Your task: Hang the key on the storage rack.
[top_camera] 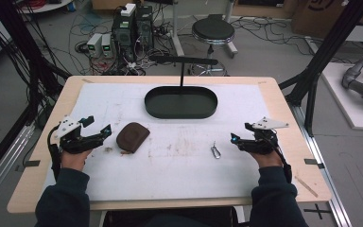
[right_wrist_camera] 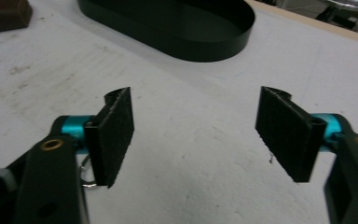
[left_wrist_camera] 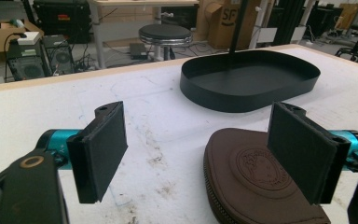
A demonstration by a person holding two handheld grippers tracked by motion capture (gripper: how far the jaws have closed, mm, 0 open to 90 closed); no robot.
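My left tool [top_camera: 105,129] rests on the left side of the white surface [top_camera: 179,170], its two flat black padded jaws spread wide with nothing between them. Just to its right lies the brown pouch [top_camera: 132,137], a rounded, half-moon shape of matte leather with a zip along its curved edge and a round embossed stamp on top. In the left gripper view the pouch [left_wrist_camera: 256,182] sits low beside the right-hand pad, close to it, though I cannot tell whether they touch.

My right tool [top_camera: 235,138] rests on the right side of the surface, also released, its jaws apart over bare surface. A small metal clip [top_camera: 216,151], silvery and loop-shaped, lies just to its left and a little nearer to me; in the right gripper view its wire ring [right_wrist_camera: 87,179] peeks out beneath the left-hand pad.

Farther off, in the middle, stands an oval black tray [top_camera: 208,111] with a low smooth wall. The surface is a rough white sheet, scuffed with brownish stains.
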